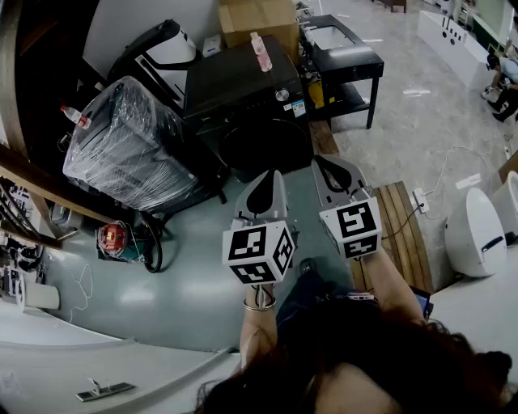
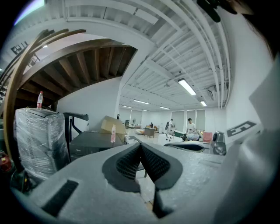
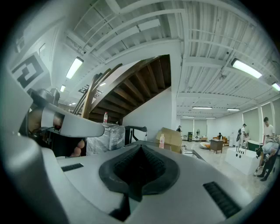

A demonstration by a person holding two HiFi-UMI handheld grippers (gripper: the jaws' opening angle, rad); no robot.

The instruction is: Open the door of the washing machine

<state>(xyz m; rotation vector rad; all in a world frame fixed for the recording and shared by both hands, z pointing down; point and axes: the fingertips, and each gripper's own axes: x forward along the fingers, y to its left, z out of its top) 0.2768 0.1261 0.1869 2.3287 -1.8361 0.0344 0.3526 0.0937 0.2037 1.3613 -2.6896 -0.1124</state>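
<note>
Washing machine door closed; pink bottle on top. Left gripper, right gripper side by side, clear of door.

I count one washing machine, one cardboard box, one film-wrapped unit, two bottles (pink bottle, red-capped bottle) and two grippers (left gripper, right gripper).

Washing machine: black front-loader, boxy, upright on grey floor. Flat dark top. Front panel faces person, tilted steeply in head view. Silver round knob at front's upper right, small label just below it. Door: round, dark, centred in front, closed, flush with panel. Left gripper view: machine low at left, seen from front corner.
</note>
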